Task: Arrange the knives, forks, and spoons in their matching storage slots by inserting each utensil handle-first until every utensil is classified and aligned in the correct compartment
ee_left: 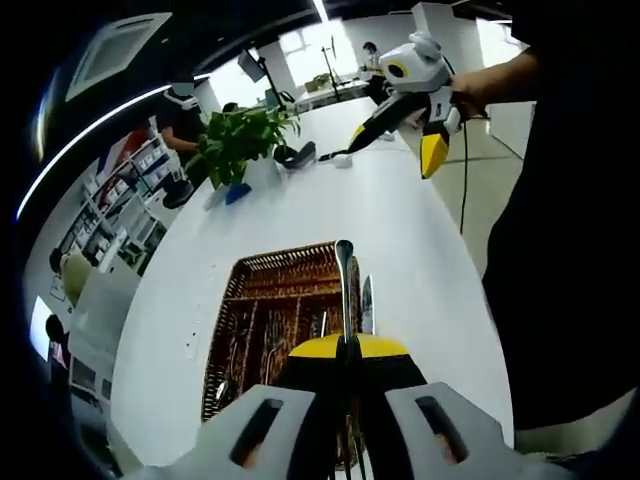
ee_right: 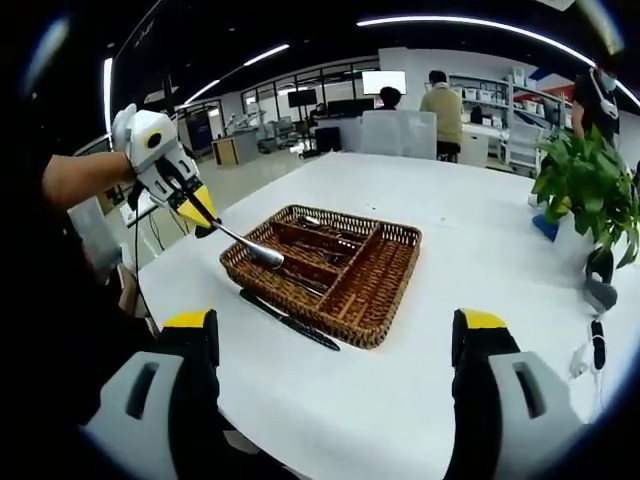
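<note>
The left gripper point(ee_right: 197, 212) clamps a spoon point(ee_right: 250, 248) over the wicker tray point(ee_right: 385, 290) near the table's point(ee_right: 400, 200) edge; a knife point(ee_right: 290, 320) lies outside. Some utensils already lie in slots. The right gripper point(ee_right: 335, 345) is spread, empty.

Bright ceiling strip lights point(ee_right: 450, 24), daylight from windows point(ee_left: 300, 45), glare on white table point(ee_left: 400, 200), strong fisheye bending at edges

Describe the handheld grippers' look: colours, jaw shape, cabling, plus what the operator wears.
Both match: the left gripper and right gripper have white-grey rounded bodies with a yellow-ringed round mark, black mid-sections and yellow-tipped jaws. The right gripper's own jaws seen close are wide grey blocks with slots, black inner faces and yellow caps. A black cable hangs from the right one. The person wears dark clothing.
</note>
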A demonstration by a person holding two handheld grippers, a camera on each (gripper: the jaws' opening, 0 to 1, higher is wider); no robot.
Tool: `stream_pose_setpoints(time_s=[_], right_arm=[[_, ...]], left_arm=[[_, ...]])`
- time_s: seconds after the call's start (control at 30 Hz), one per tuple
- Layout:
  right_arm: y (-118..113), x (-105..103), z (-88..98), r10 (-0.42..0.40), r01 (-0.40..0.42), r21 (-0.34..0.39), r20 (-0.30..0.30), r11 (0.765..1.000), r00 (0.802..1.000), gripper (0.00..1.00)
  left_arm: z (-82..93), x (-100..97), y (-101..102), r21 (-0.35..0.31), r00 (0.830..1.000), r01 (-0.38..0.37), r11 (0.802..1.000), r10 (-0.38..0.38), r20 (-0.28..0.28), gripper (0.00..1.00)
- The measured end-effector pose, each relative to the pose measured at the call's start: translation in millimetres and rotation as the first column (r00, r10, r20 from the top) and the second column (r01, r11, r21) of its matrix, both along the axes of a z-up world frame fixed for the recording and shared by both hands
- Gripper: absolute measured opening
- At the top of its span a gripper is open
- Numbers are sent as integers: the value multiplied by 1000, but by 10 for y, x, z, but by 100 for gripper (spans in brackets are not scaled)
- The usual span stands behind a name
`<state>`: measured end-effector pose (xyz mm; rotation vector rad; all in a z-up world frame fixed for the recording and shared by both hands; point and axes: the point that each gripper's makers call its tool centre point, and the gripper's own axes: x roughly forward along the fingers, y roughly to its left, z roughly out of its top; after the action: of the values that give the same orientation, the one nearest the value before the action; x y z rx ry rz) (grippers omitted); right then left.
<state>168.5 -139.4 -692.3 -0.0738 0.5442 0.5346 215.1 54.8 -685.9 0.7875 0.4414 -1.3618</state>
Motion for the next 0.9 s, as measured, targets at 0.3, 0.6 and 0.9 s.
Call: stream_pose_setpoints(time_s=[0.3, 0.6, 0.9], right_arm=[[-9, 36, -14, -6, 6, -3, -8, 1000, 1000, 100], [-18, 70, -37, -8, 7, -5, -16, 1000, 1000, 100], [-37, 87, -71, -6, 6, -10, -23, 1000, 1000, 100]], left_arm=[[-4, 214, 19, 0, 1000, 8, 1000, -8, 20, 1], [23, 437, 41, -11, 999, 5, 1000, -4, 33, 1], [17, 706, 31, -2, 999, 9, 1000, -9, 45, 1]])
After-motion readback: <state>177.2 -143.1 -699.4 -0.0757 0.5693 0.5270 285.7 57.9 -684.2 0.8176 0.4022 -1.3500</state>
